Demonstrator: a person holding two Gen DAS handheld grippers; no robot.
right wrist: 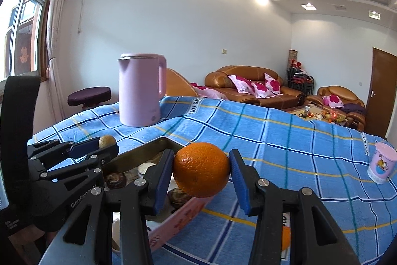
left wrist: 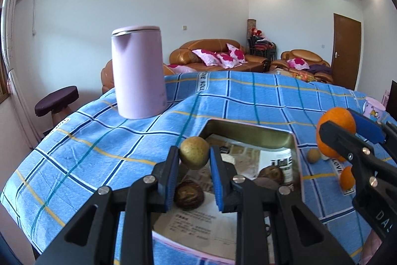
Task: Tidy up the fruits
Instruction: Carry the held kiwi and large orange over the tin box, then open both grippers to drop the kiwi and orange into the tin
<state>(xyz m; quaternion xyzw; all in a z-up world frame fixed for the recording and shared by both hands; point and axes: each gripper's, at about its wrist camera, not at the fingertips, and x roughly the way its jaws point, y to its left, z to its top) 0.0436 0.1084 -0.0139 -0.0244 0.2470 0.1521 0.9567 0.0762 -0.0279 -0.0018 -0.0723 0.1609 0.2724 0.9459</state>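
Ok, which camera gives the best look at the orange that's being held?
The right wrist view: the orange sits centred and close between the right tool's pads, whole outline visible. In the left wrist view the same orange is small at the right edge, partly covered by that tool.

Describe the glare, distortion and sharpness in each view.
Left wrist view: ceiling spots bloom white, fisheye bows the blue checked cloth, the tin's inner wall mirrors its contents. Right wrist view: daylit window at left, orange sharp, corners vignetted black.

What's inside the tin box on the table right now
The tin box holds dark brown round fruits, at least two, lying on printed paper lining the bottom. The left gripper and its small greenish fruit hide part of the inside.
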